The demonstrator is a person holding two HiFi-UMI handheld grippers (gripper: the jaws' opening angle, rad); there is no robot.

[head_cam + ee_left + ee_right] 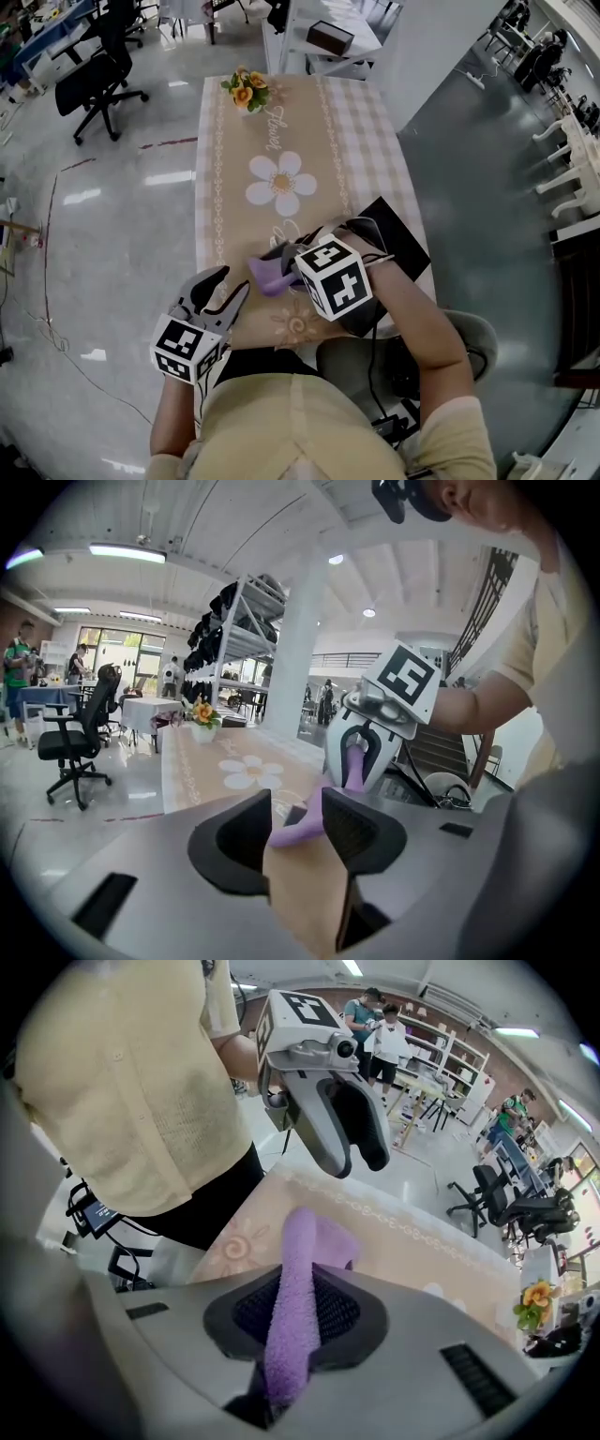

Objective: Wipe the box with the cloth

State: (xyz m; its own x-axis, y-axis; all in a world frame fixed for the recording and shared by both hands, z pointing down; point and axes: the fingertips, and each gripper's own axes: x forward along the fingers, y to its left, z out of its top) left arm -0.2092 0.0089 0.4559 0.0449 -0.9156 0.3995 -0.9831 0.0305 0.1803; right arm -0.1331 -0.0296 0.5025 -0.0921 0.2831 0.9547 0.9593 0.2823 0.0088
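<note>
The right gripper (286,262) is clamped on a purple terry cloth (267,277). In the right gripper view its two dark pads (337,1312) press the folded cloth (298,1241) from both sides, and the free end sticks out past them over the tablecloth. The left gripper (232,281) hangs at the near left corner of the table (211,187). Its jaws stand apart with nothing between them, and only the beige flowered tablecloth (234,761) shows through the gap in the left gripper view. From there the cloth lies just ahead of the left gripper, hanging from the right gripper (361,752), which points steeply down. The black box (398,232) lies flat at the table's right edge, partly hidden by the right gripper and forearm. The cloth sits just left of it; I cannot tell whether the two touch. A small pot of yellow flowers (246,91) stands at the far end of the table.
</note>
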